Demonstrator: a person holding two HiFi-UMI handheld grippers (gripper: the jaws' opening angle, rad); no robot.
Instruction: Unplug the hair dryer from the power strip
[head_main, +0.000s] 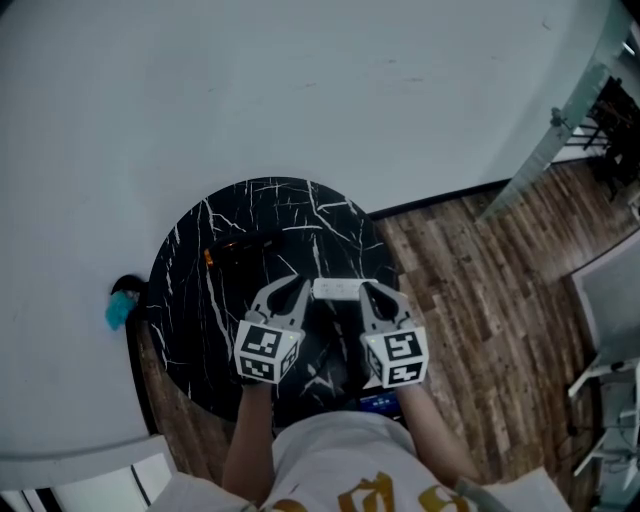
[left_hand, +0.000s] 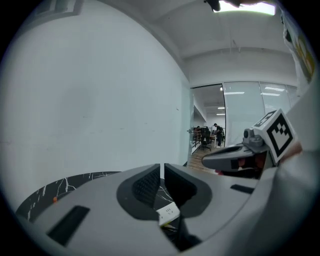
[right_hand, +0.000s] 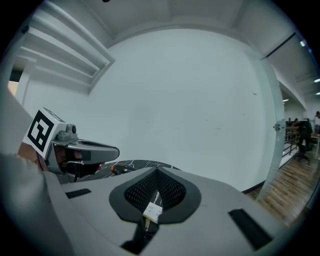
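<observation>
- Head view: nearest, at 6 o'clock, is the person's pale shirt (head_main: 330, 470). Two forearms run up from it to the grippers.
- The left gripper (head_main: 288, 292) and right gripper (head_main: 375, 295) sit side by side over a round black marble table (head_main: 190, 290), both pointing toward 12 o'clock.
- The white power strip (head_main: 343, 289) shows between their tips, toward 3 o'clock from the table's centre.
- The dark hair dryer (head_main: 235, 248), with orange trim, lies toward 11 o'clock from the centre. This view does not show whether it is plugged in.
- A teal object (head_main: 119, 312) sits off the table's 9 o'clock edge, against the white wall (head_main: 300, 90). The wood floor (head_main: 470, 290) spreads toward 3 o'clock.
- Left gripper view: the jaws are almost together, with a thin slit between the pads and nothing in it. The power strip (left_hand: 169, 212) shows below them at 6 o'clock, and the right gripper (left_hand: 212, 161) reaches in from 3 o'clock.
- Right gripper view: the jaws meet at the tip, closed on nothing. The power strip (right_hand: 152, 211) shows just beneath them, and the hair dryer (right_hand: 119, 168) lies on the table toward 9 o'clock.
</observation>
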